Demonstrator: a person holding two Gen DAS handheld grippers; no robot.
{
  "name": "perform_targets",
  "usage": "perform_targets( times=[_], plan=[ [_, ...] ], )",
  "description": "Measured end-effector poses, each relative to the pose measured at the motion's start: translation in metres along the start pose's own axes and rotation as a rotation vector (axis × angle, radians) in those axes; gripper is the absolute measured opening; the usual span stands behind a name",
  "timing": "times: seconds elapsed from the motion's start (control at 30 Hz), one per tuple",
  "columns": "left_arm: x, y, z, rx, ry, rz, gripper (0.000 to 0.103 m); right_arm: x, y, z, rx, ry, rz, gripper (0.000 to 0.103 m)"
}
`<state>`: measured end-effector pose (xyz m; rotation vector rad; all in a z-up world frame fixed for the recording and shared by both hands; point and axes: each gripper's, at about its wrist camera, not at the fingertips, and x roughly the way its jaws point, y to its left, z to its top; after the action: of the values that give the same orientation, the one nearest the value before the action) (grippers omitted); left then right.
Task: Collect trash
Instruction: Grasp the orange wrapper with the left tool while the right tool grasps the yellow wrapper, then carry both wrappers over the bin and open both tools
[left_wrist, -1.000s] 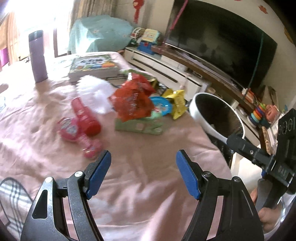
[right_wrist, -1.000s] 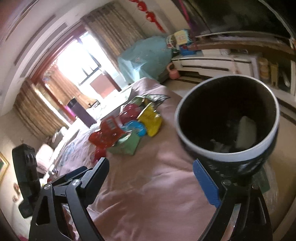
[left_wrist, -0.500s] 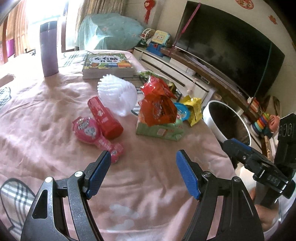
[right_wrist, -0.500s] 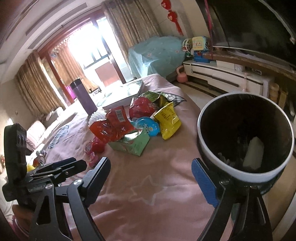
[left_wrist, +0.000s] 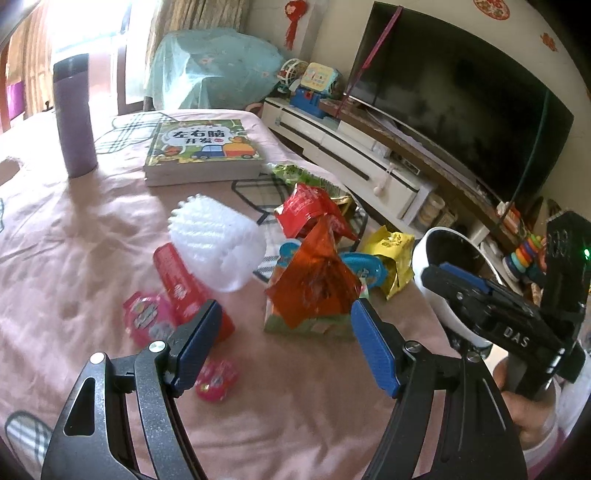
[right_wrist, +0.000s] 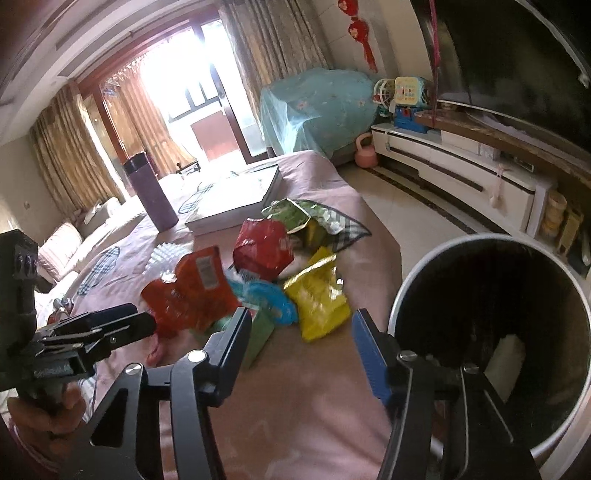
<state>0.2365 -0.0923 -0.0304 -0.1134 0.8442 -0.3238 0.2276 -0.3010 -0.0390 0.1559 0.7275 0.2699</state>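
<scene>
A pile of trash lies on the pink tablecloth (left_wrist: 92, 229): an orange-red wrapper (left_wrist: 314, 280) on a green box (left_wrist: 306, 326), a yellow packet (left_wrist: 393, 258), a red packet (left_wrist: 306, 210), a white foam net (left_wrist: 218, 243) and a red tube (left_wrist: 184, 288). My left gripper (left_wrist: 286, 332) is open just short of the orange-red wrapper, gripping nothing. My right gripper (right_wrist: 301, 332) hovers before the yellow packet (right_wrist: 317, 299); its jaws are closing with nothing between the pads. The white-rimmed bin (right_wrist: 406, 284) stands past the table's right edge with white scraps inside.
A picture book (left_wrist: 203, 147) and a purple flask (left_wrist: 74, 114) stand further back on the table. A pink toy (left_wrist: 146, 321) lies near my left finger. A TV (left_wrist: 461, 103) on a white cabinet (left_wrist: 351, 147) lines the right wall. A hand (right_wrist: 40, 413) holds the other gripper.
Both grippers have moved closer to the trash pile, which now looks larger. The right gripper's jaws have narrowed, and the bin has slid toward the right edge of its view.
</scene>
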Motion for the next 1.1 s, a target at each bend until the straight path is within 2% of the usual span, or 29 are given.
perform_targets(
  times=[0.17,0.23,0.3,0.33,0.37,0.4,0.53,0.57,0.6,0.63,0.87,1.1],
  plan=[
    [0.015,-0.001,0.007,-0.007,0.023,-0.015,0.072,0.025,-0.007,0.011,0.004,0.043,0.014,0.058],
    [0.021,-0.002,0.009,-0.004,0.036,-0.024,0.060,0.034,-0.009,0.013,0.006,0.058,0.025,0.058],
    [0.026,-0.003,0.008,0.003,0.052,-0.041,0.036,0.041,-0.008,0.013,-0.002,0.074,0.027,0.047],
    [0.028,-0.004,0.008,0.009,0.058,-0.045,0.027,0.043,-0.008,0.014,-0.010,0.085,0.025,0.043],
    [0.029,-0.004,0.007,0.016,0.065,-0.046,0.013,0.044,-0.007,0.012,-0.016,0.090,0.025,0.043],
    [0.030,-0.005,0.005,0.021,0.068,-0.045,0.006,0.043,-0.004,0.011,-0.027,0.087,0.021,0.043],
    [0.020,-0.006,-0.003,0.035,0.050,-0.051,0.002,0.034,0.002,0.008,-0.050,0.073,0.023,0.035],
    [0.017,-0.007,-0.005,0.039,0.046,-0.053,0.002,0.031,0.003,0.007,-0.048,0.070,0.030,0.027],
    [0.013,-0.008,-0.008,0.045,0.040,-0.054,0.001,0.028,0.004,0.005,-0.045,0.067,0.036,0.005],
    [0.009,-0.008,-0.010,0.048,0.034,-0.056,0.001,0.027,0.004,0.004,-0.041,0.074,0.043,0.002],
    [-0.019,-0.010,-0.024,0.048,0.005,-0.089,0.001,0.009,0.009,-0.006,-0.028,0.064,0.064,0.000],
    [-0.030,-0.025,-0.028,0.069,0.000,-0.130,0.001,-0.015,0.014,-0.013,-0.010,0.026,0.072,0.000]
  ],
)
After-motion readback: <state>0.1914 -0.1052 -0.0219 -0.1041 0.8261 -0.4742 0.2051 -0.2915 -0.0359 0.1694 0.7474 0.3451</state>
